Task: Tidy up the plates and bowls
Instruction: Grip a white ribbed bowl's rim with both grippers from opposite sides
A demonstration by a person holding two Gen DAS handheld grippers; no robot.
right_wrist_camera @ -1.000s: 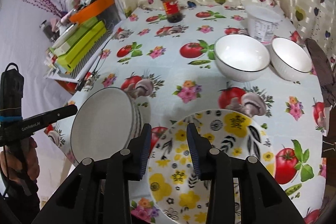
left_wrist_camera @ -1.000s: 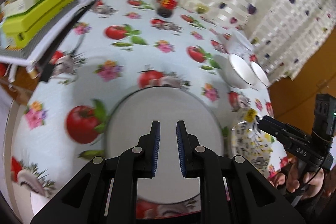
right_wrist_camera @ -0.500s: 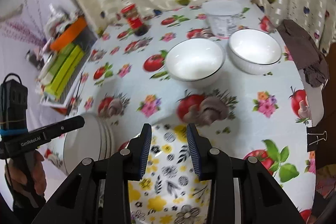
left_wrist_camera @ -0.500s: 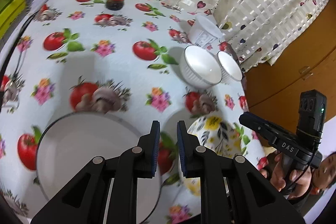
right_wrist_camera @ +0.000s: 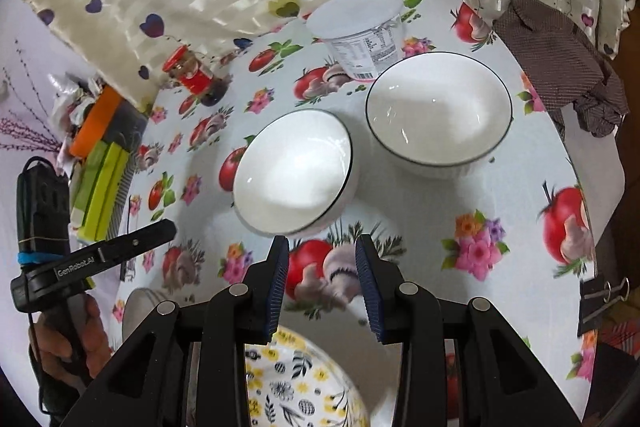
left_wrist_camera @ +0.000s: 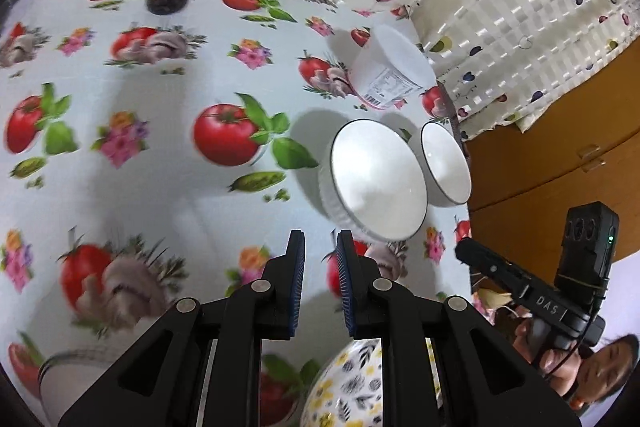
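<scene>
The table [right_wrist_camera: 432, 227], with its tomato-and-mushroom cloth, fills both views, and everything else sits on it. Just under and behind both sets of tongs is the flowery yellow plate [right_wrist_camera: 304, 387], and off to the left of the left tongs a stack of plain white plates [left_wrist_camera: 72, 367] peeks in at the bottom edge.

Right ahead of the right tongs [right_wrist_camera: 322, 287] are the two white bowls: the nearer bowl [right_wrist_camera: 292, 171] is almost at the tips, and the farther bowl [right_wrist_camera: 438, 115] sits just beside it to the right, rims near but I can't tell if they touch. Behind them are a white tub [right_wrist_camera: 360, 31] and, further left, a red-lidded jar [right_wrist_camera: 192, 75].

Right tongs are partly spread with nothing between them. Left tongs [left_wrist_camera: 320, 287] are nearly pinched together, and they're empty too.

My read: the plates are dealt with for now and this is the reach toward the bowls, probably to nest one in the other. For the next move I'd say the right tongs need to straddle the nearer bowl's rim, one finger inside and one out, then clamp before lifting. The glossy ribbed sides look slippery, so a shallow bite could let it tip.
</scene>
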